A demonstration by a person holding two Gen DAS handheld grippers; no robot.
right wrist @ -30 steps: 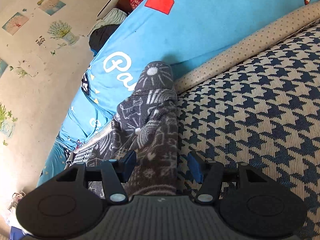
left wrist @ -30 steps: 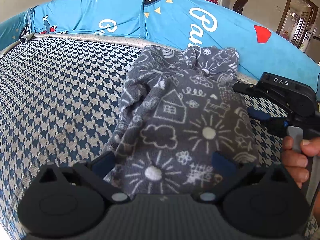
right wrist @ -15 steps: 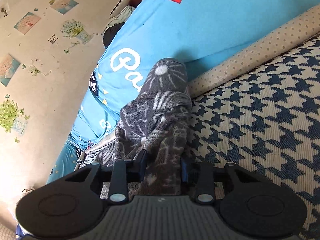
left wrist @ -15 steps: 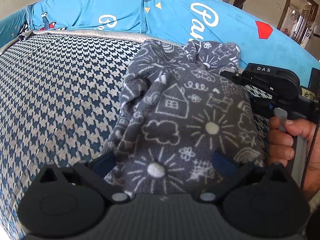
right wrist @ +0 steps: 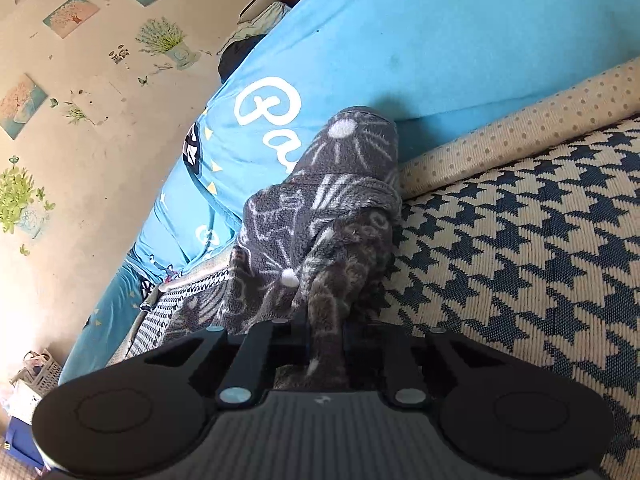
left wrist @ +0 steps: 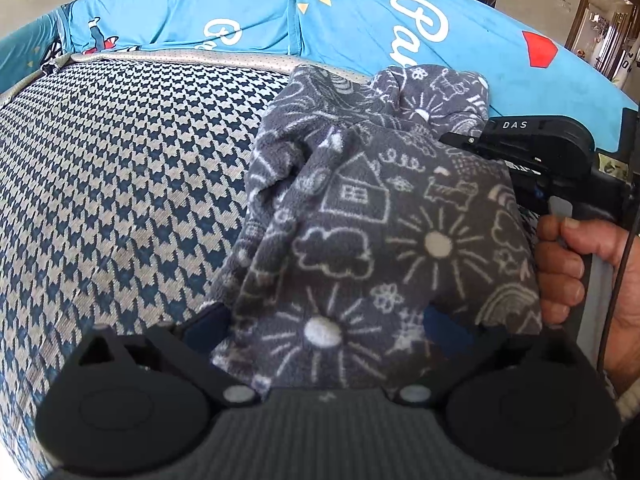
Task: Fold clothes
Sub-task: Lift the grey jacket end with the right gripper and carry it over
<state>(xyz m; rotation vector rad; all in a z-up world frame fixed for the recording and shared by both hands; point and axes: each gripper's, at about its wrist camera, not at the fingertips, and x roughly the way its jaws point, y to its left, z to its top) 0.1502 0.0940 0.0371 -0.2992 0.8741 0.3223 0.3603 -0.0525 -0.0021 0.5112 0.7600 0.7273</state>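
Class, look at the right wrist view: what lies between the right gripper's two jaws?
A bunched fold of the grey fleece garment with white doodles fills the right gripper; its jaws have it pinched, as the right wrist view shows.

There is one grey fleece garment (left wrist: 376, 216) on the houndstooth mattress (left wrist: 120, 184). Behind the mattress lie two blue cushions (left wrist: 360, 28). Two grippers are near the garment: the left gripper (left wrist: 326, 326) and the right gripper (right wrist: 326, 340). One hand (left wrist: 580, 268) is visible.

Gray fleece garment (left wrist: 360, 216) with white doodle print, bunched on houndstooth cushion (left wrist: 120, 168)
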